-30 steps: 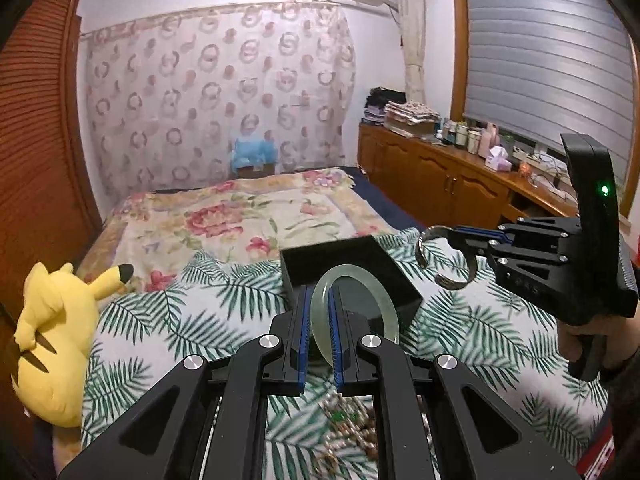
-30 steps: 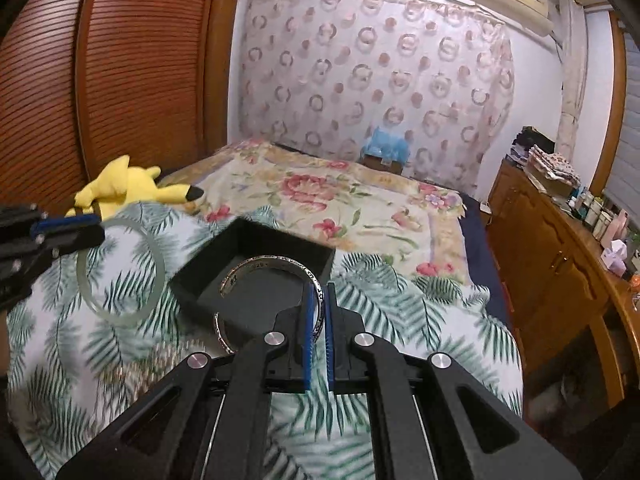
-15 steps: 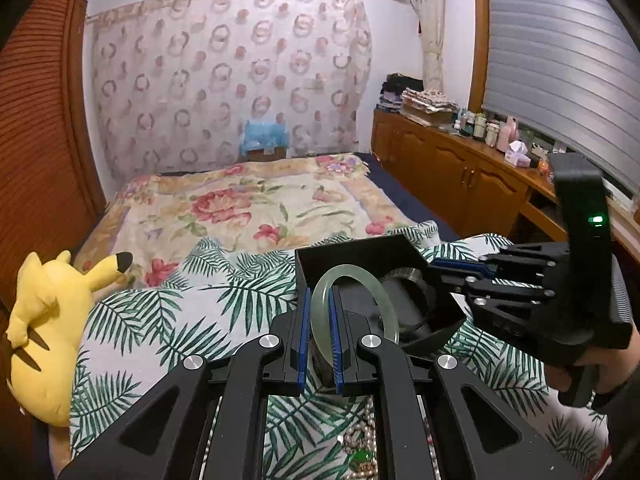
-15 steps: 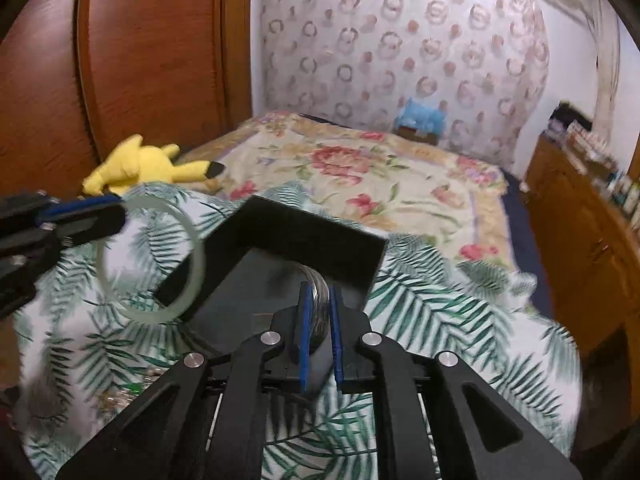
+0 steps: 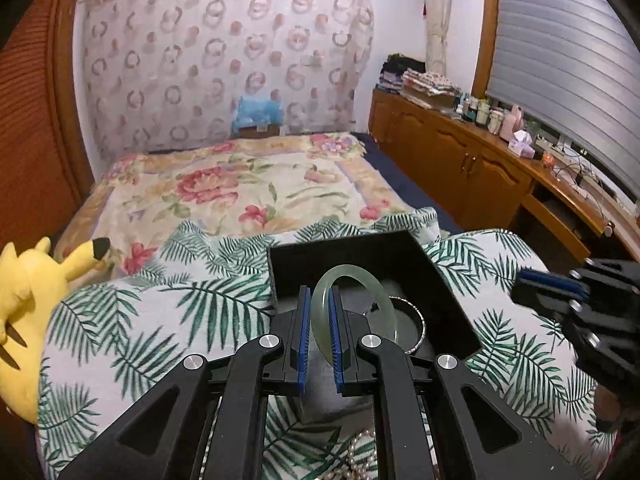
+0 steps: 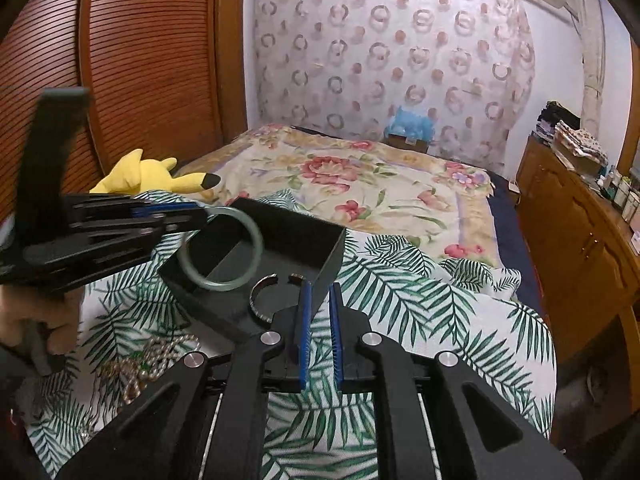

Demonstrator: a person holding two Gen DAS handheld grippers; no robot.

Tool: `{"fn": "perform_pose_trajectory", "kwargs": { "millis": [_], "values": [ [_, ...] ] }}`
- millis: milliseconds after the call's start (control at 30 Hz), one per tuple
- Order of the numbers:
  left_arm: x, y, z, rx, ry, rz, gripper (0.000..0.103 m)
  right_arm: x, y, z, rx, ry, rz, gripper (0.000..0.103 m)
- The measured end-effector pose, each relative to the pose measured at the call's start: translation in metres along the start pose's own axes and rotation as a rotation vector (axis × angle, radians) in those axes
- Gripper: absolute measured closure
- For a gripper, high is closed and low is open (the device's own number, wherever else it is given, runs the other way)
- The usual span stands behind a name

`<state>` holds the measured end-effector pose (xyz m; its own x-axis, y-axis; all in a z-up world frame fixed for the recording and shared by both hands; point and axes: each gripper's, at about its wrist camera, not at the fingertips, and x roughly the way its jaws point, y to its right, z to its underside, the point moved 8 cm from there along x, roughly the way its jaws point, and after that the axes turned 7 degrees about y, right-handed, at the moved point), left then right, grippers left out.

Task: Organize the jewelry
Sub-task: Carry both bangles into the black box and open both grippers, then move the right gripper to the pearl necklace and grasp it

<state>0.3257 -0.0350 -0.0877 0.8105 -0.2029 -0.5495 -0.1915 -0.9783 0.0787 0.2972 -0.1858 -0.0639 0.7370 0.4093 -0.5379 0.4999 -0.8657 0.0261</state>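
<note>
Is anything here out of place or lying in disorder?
Yes. A tangle of pearl strands and chains lies loose on the leaf-print cover, outside the black box. The silver bangle already lies in the box; the left gripper holds the jade bangle above it.

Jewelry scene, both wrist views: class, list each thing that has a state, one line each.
Green bangle: clamped upright in left gripper, over the box.
Silver bracelet: lying loose inside the box.
Black box: open, lidless.
Right gripper: slightly open, empty.
Pearl strand: loose on the bedspread.
</note>
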Motion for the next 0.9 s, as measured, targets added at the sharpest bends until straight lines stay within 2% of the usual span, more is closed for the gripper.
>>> {"fn": "perform_pose_trajectory", "kwargs": {
  "millis": [367, 400, 467, 533, 733, 900],
  "values": [
    [0.02, 0.002, 0.013, 0.0, -0.071, 0.005, 0.094, -0.005, -0.013, 0.016, -0.004, -0.002, -0.011, 0.091],
    [0.017, 0.002, 0.014, -0.001, -0.069, 0.009, 0.092, -0.006, -0.013, 0.017, -0.002, -0.003, -0.011, 0.091],
    [0.008, 0.002, 0.013, 0.005, -0.05, 0.013, 0.081, -0.007, -0.013, 0.021, 0.006, -0.003, -0.013, 0.091],
    [-0.001, 0.003, 0.013, 0.019, -0.032, 0.008, 0.077, -0.01, -0.013, 0.025, 0.011, 0.002, -0.011, 0.091],
    [-0.04, 0.007, 0.023, 0.041, 0.012, 0.011, 0.075, -0.025, -0.023, 0.038, 0.035, 0.017, -0.017, 0.091],
    [-0.07, 0.005, 0.044, 0.041, 0.025, 0.016, 0.07, -0.038, -0.04, 0.055, 0.017, 0.005, -0.036, 0.091]
  ]
}}
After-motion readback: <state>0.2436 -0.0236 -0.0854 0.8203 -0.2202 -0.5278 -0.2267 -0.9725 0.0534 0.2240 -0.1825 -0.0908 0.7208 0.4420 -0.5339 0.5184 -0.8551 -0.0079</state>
